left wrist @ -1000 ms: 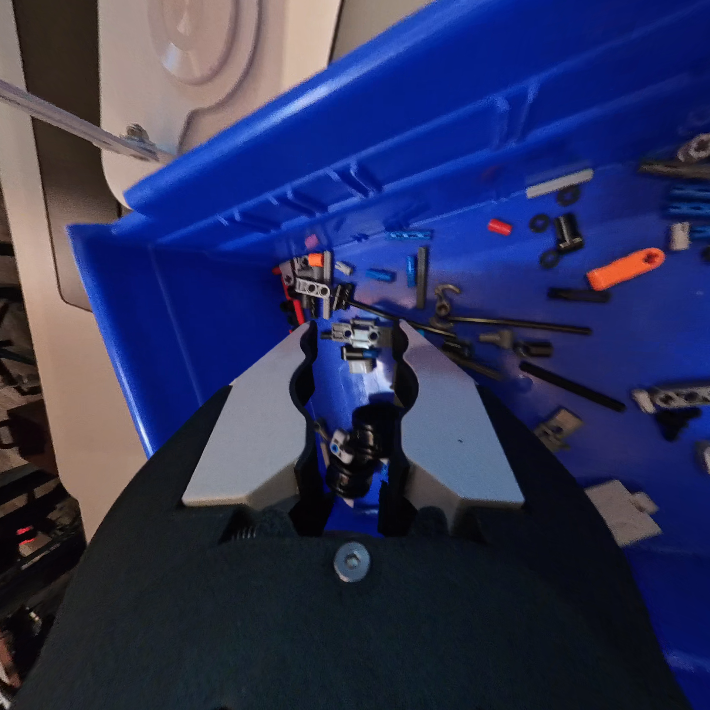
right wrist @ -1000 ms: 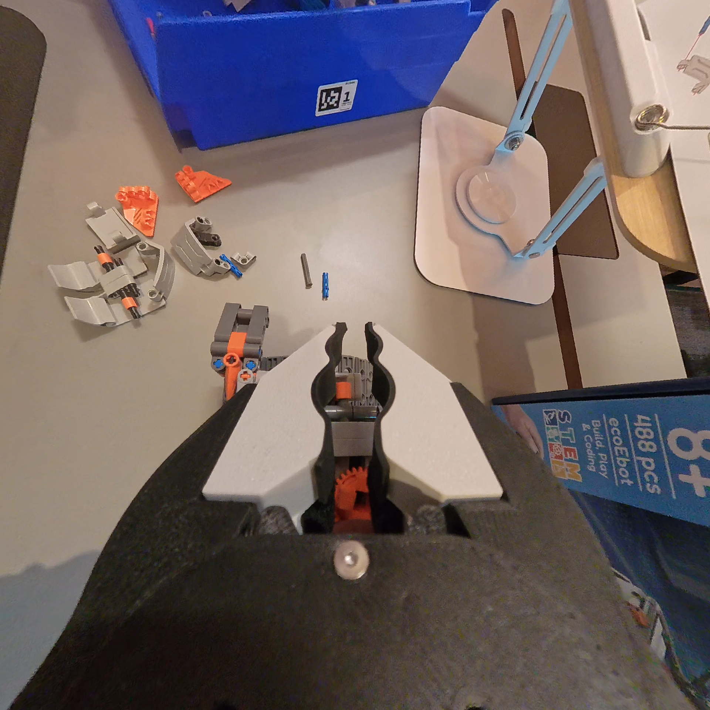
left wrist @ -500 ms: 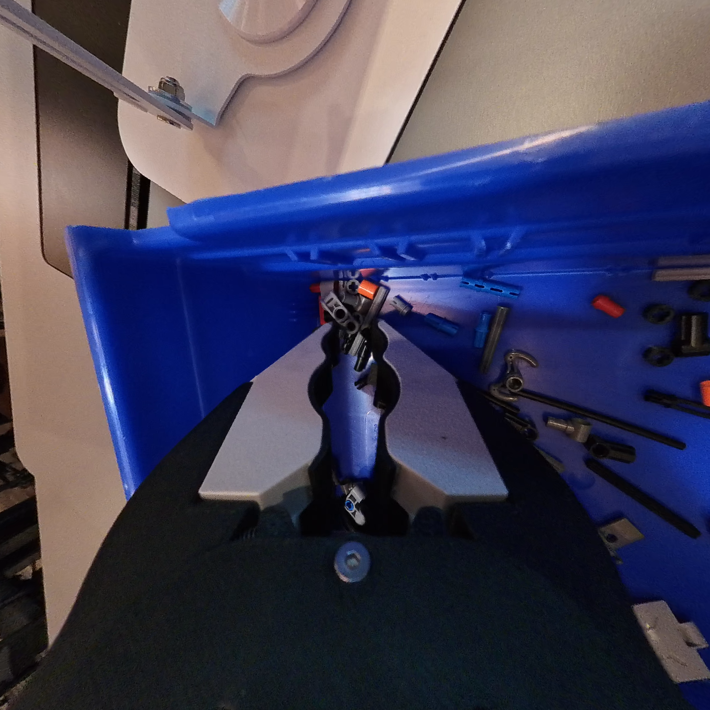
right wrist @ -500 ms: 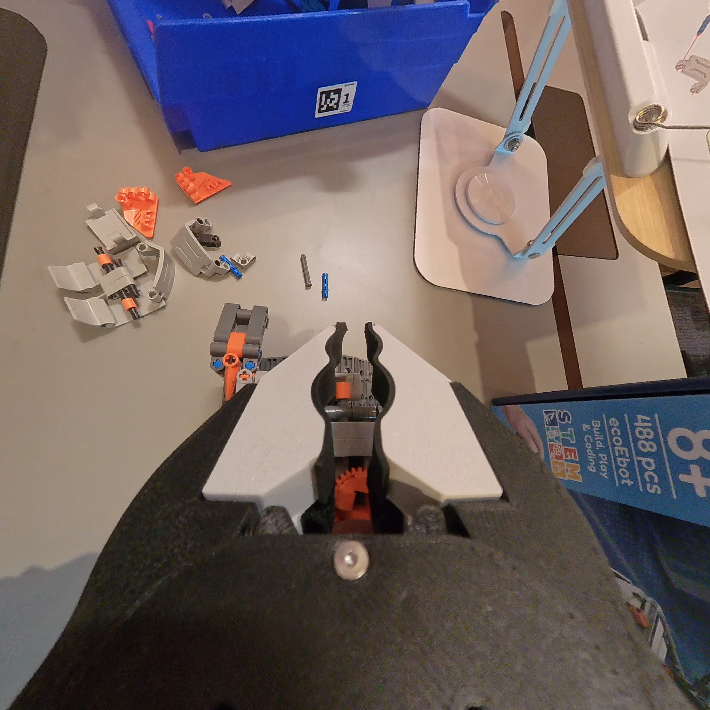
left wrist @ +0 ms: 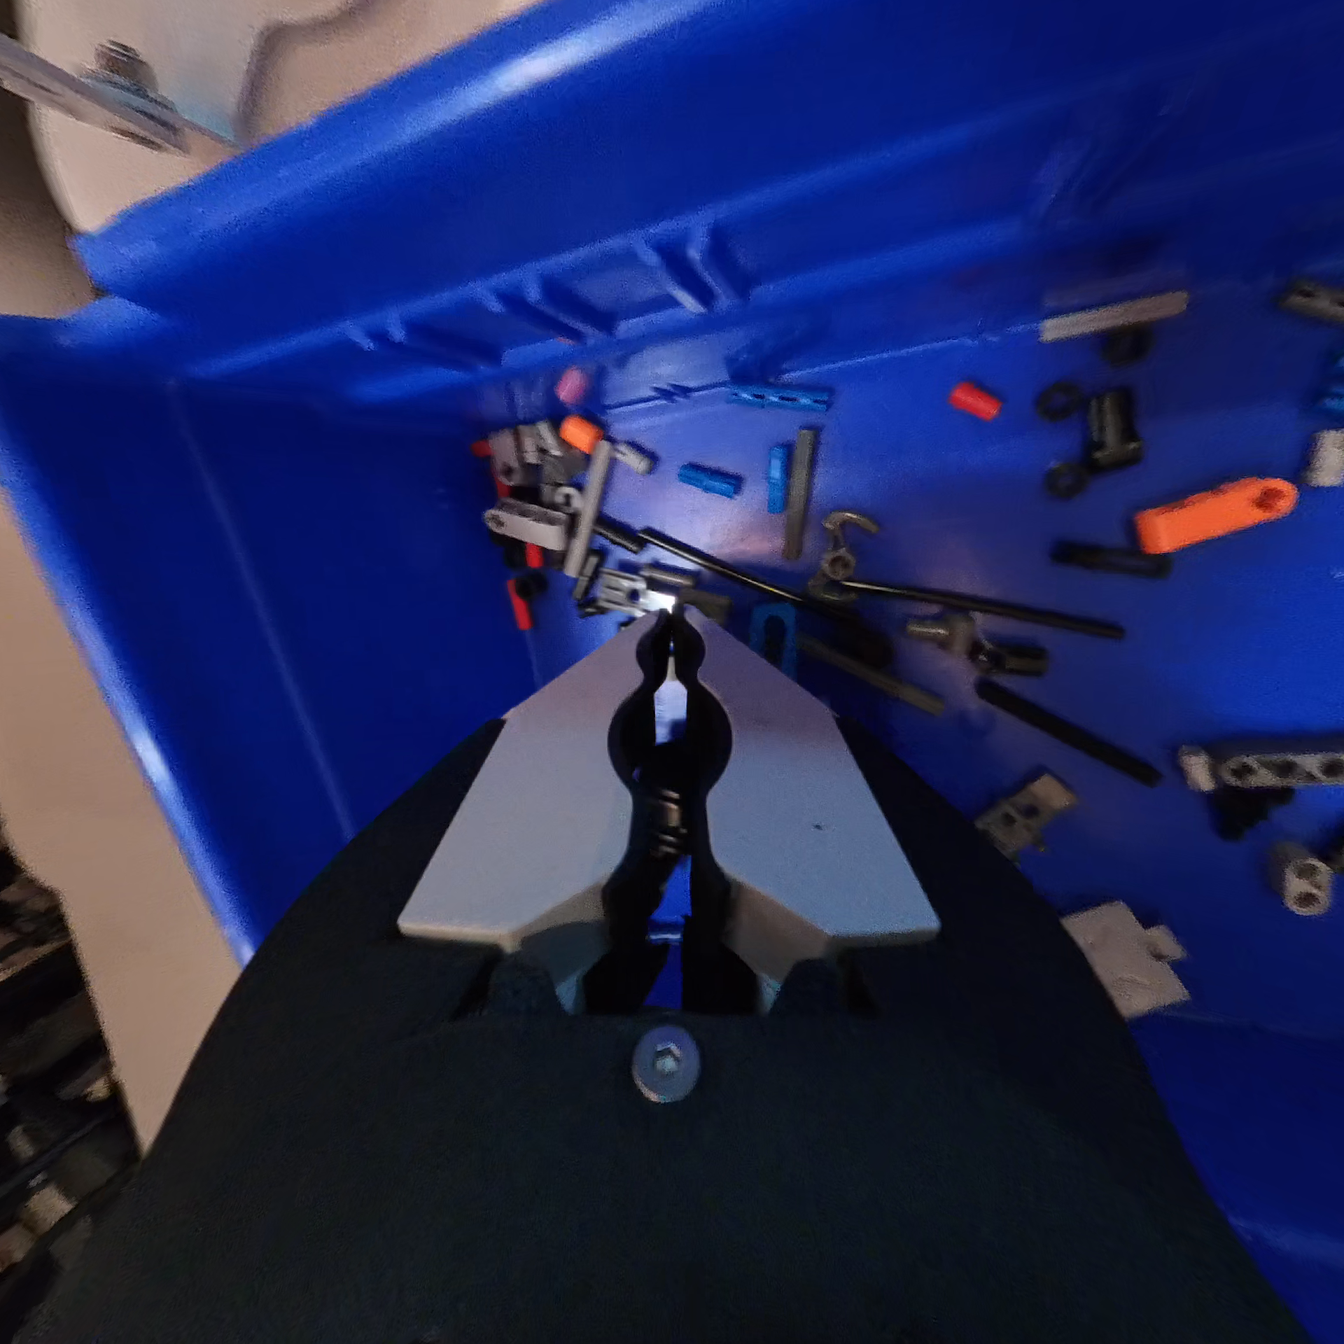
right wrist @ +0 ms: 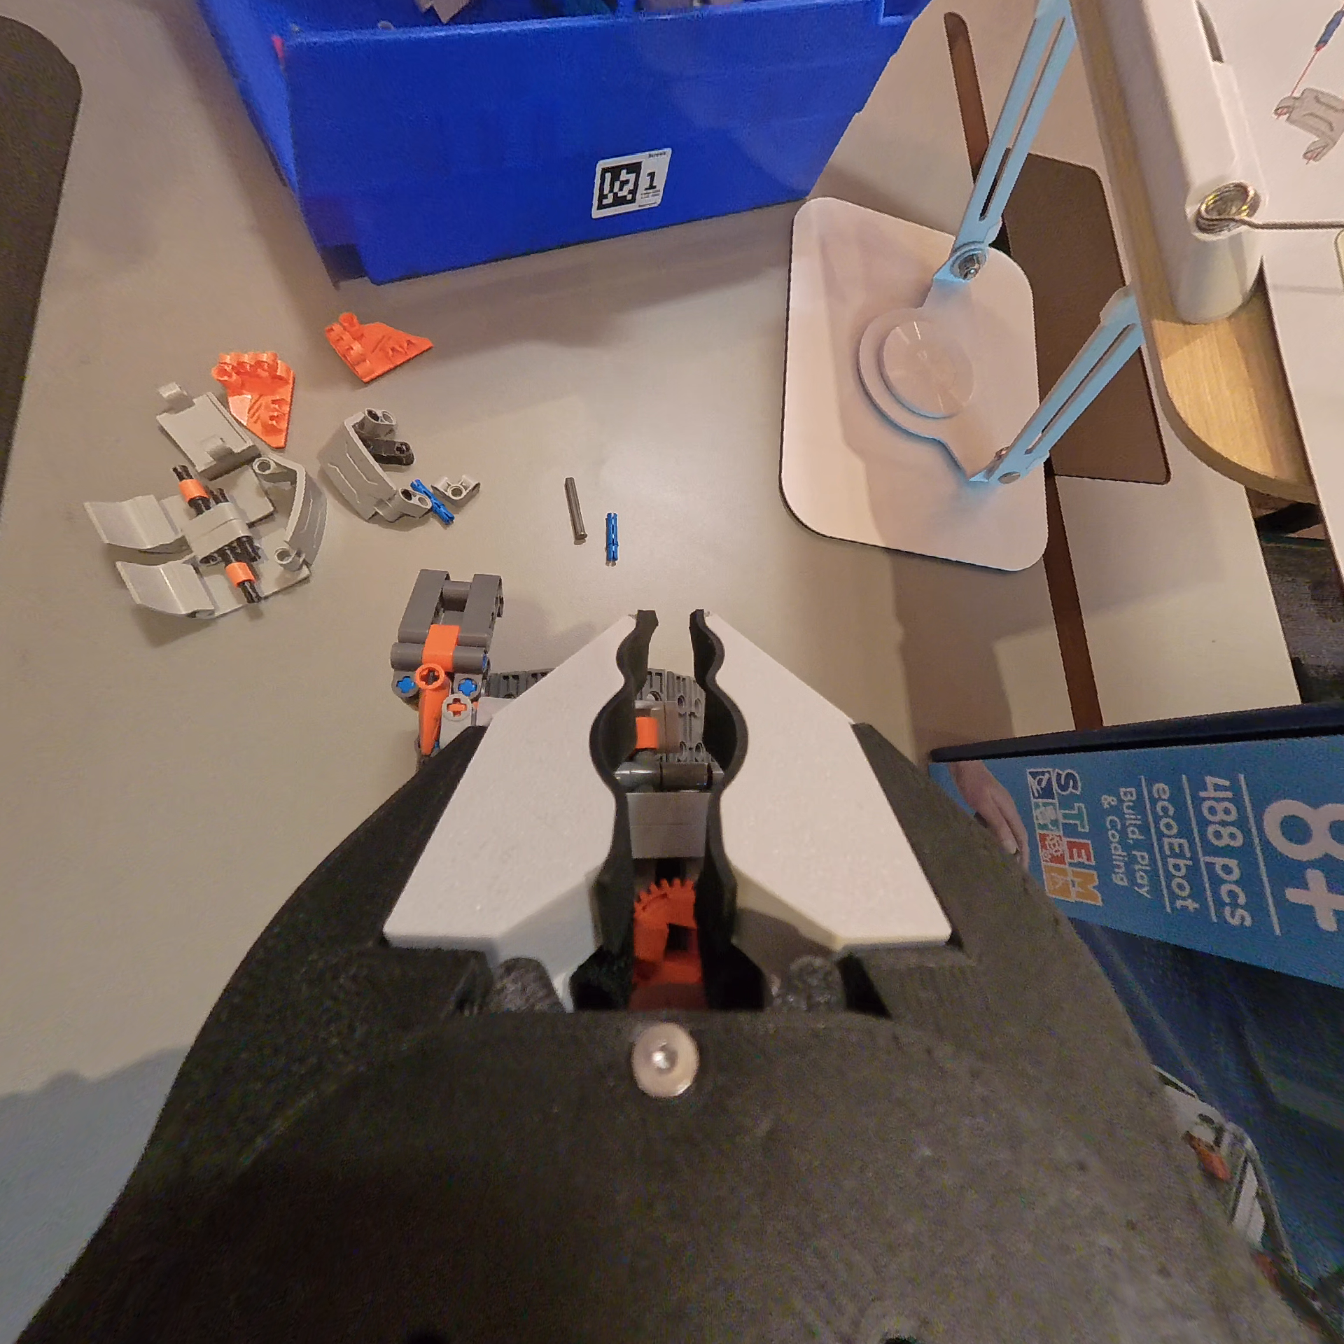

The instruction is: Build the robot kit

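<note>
Right gripper: clenched on the grey-and-orange brick assembly, which sits deep between the jaws, low over the table. The tips stand slightly apart, so only the mid-jaw contour bears on it. Tilt it and I'd expect the block to pivot or the orange gear at the back to bind. The part sticking out on the left could snag.

Ahead lie a grey pin and a blue pin, loose and near the tips. A forward sweep would scatter them.

Left gripper: jaws drawn together inside the blue bin. The frame is blurred, so you can't tell whether the black ridged piece is pinched or lies underneath.

Just past the tips are the corner cluster and a long black axle. Either could hook and drag.
</note>
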Demonstrator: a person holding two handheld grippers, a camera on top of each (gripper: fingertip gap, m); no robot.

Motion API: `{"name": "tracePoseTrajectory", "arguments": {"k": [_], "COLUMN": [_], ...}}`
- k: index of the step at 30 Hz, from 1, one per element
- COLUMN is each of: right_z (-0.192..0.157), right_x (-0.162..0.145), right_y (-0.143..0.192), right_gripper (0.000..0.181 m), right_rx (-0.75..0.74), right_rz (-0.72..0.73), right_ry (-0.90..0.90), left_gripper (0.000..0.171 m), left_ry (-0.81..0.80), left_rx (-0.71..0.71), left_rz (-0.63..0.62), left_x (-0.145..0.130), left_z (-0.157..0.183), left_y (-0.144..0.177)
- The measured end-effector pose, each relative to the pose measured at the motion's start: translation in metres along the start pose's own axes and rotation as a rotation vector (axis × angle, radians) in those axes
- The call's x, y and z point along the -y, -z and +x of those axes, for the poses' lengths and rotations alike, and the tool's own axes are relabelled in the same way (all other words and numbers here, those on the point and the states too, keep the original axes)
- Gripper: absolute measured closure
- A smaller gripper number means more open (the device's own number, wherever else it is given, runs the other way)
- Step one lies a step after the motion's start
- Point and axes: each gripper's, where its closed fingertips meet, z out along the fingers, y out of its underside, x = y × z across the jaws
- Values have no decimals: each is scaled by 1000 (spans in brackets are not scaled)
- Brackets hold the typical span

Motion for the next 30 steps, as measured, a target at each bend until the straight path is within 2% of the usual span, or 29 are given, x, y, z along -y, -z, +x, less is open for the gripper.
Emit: {"name": "tracePoseTrajectory", "arguments": {"k": [4,7,11,16,20,23,25,28,30], "right_z": [0,-1,-1,-1,-2,-2,-1,-1,-2], "right_x": [0,1,1,1,2,2,2,1,2], "right_y": [0,0,0,0,0,2,3,2,1], "right_gripper": [172,172,172,172,172,172,172,172,172], "right_rx": [-3,-1,3,3,5,2,-1,0,4], "right_rz": [-4,-2,3,3,1,5,7,5,0], "right_ry": [3,8,4,3,7,8,5,4,7], "left_gripper": [160,154,160,161,165,166,166,157,152], "left_ry": [38,13,-2,53,97,52,23,67,76], "left_rx": [181,230,200,156,34,-73,-40,-21,-14], "left_rz": [154,160,103,109,125,94,88,131,113], "left_x": [30,40,34,33,32,25,21,25,24], "left_z": [-34,-45,-43,-43,-33,-12,-11,-13,-13], "left_y": [2,-8,-27,-29,-26,-18,-13,-9,-12]}}
